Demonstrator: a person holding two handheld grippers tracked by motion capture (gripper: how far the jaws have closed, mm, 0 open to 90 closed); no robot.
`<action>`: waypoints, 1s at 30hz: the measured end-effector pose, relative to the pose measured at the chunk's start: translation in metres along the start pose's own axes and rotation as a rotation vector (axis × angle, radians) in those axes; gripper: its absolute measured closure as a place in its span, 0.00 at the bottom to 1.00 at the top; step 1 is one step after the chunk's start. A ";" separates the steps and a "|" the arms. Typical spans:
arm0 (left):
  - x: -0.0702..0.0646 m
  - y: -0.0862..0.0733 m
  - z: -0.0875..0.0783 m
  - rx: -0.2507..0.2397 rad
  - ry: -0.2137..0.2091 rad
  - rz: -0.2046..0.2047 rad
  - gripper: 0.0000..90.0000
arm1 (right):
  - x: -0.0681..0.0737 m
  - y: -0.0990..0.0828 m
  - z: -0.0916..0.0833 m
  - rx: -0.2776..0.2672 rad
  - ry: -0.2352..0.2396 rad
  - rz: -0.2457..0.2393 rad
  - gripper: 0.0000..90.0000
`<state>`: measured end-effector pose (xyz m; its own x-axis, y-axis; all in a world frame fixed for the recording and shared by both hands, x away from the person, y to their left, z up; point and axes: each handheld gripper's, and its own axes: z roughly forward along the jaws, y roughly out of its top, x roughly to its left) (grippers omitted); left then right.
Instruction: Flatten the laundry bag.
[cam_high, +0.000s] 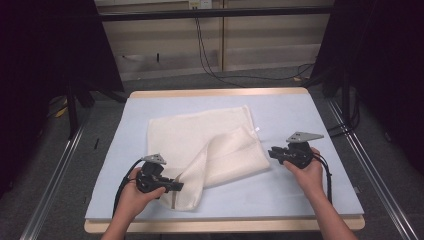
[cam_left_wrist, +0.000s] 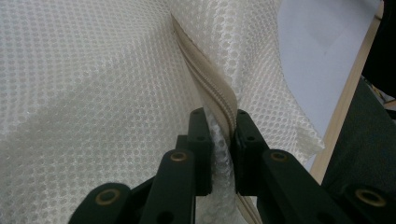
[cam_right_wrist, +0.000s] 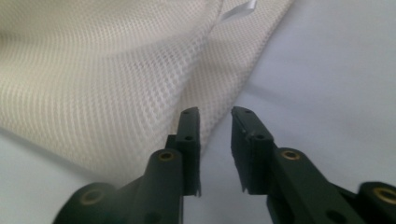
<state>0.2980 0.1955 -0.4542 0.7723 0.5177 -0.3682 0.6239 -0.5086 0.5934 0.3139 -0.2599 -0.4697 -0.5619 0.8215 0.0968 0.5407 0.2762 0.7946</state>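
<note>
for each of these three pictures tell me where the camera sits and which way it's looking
High view: above the person's side, looking forward and down on the table; both forearms, left gripper, right gripper.
Left gripper view: on that gripper, looking along jaws pinching the mesh bag at its zipper.
Right gripper view: on that gripper, jaws apart, facing the bag's edge.
All share the bag.

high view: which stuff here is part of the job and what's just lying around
In the job:
- white mesh bag, with its zipper
- left tool, shut on the bag's zipper edge
- right tool, open beside the bag

Lying about:
- black cables on the floor beyond the table
</note>
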 end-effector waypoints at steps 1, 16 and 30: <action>0.000 0.000 0.000 0.001 0.000 0.000 0.89 | 0.001 0.002 0.004 0.001 0.014 0.020 0.76; 0.001 -0.004 -0.005 0.009 0.022 -0.026 0.67 | 0.018 0.001 0.026 0.144 0.032 -0.068 0.96; 0.020 -0.010 -0.046 -0.102 0.088 -0.114 0.31 | 0.022 -0.001 0.025 0.140 0.013 -0.088 0.96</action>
<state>0.3011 0.2424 -0.4349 0.6808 0.6286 -0.3760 0.6882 -0.3732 0.6222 0.3164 -0.2294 -0.4829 -0.6183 0.7849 0.0394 0.5709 0.4141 0.7089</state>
